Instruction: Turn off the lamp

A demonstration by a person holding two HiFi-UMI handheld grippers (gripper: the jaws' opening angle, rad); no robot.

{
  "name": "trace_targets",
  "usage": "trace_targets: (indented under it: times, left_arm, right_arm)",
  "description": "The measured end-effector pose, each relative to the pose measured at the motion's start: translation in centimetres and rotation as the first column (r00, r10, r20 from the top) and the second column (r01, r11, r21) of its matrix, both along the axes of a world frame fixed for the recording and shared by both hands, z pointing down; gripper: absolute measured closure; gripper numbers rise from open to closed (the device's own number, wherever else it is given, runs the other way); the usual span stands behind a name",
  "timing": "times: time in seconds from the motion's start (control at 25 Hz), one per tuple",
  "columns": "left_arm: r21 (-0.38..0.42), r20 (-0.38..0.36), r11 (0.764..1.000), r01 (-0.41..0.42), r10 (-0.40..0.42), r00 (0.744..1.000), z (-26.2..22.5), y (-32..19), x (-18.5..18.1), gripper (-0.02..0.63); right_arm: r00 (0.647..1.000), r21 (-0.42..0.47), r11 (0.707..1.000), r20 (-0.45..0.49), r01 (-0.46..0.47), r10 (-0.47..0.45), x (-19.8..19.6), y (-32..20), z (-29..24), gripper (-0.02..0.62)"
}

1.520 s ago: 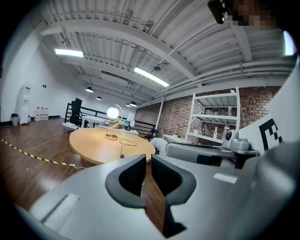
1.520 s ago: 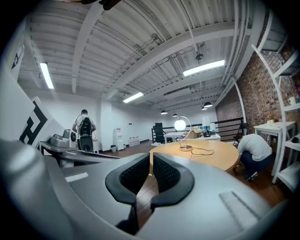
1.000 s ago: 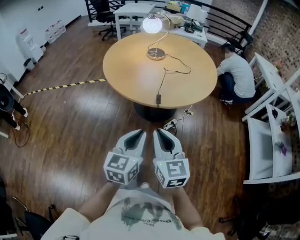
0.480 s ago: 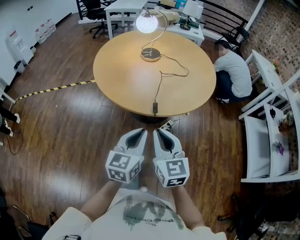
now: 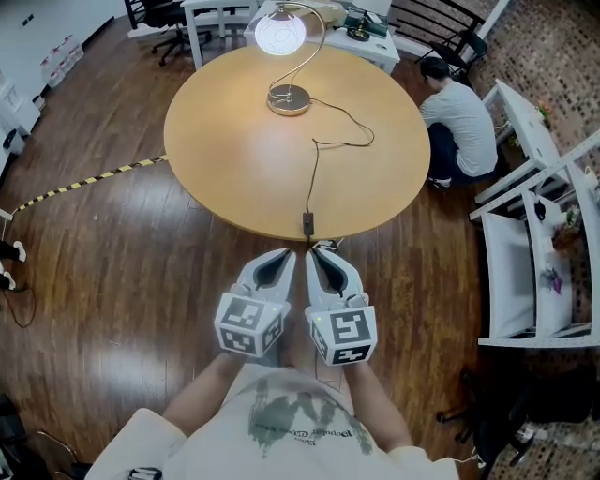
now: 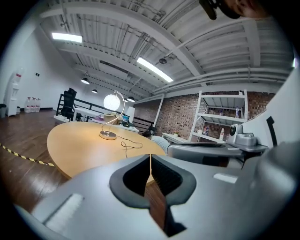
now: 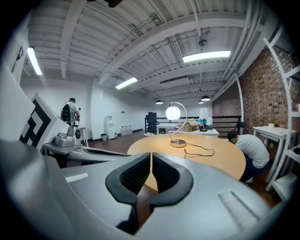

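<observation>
A lit globe lamp [image 5: 280,33] on a curved chrome arm stands on a round metal base [image 5: 289,99] at the far side of the round wooden table [image 5: 225,159]. Its black cord [image 5: 314,155] runs across the top to an inline switch [image 5: 307,223] at the near edge. Both grippers hang side by side over the floor just short of that edge. The left gripper [image 5: 279,254] and the right gripper [image 5: 313,254] are shut with nothing held. The lamp [image 6: 112,102] glows in the left gripper view, and the lamp [image 7: 173,112] shows in the right gripper view too.
A person [image 5: 457,111] crouches on the floor at the table's right. White shelving [image 5: 530,234] stands further right. White desks and office chairs [image 5: 169,14] sit behind the table. Yellow-black tape [image 5: 84,178] crosses the wooden floor at the left.
The view has moved closer to the table: its near edge and the cord's switch now lie just ahead of the gripper tips. Both grippers stay shut and side by side.
</observation>
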State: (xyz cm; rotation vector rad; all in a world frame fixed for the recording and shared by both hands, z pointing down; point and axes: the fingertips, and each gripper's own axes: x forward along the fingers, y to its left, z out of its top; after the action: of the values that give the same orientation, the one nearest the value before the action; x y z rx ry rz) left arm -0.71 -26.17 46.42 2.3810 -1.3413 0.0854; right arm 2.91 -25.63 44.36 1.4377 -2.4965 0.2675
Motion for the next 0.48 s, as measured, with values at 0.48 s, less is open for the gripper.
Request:
trace_targets:
  times: [0.48]
  left_arm:
    - [-0.045, -0.029, 0.997, -0.068, 0.067, 0.997, 2.5, -4.5, -1.2, 0.600]
  right_arm:
    - [0.994, -0.084, 0.993, -0.070, -0.087, 0.081, -0.7, -5.5, 6.1, 0.584]
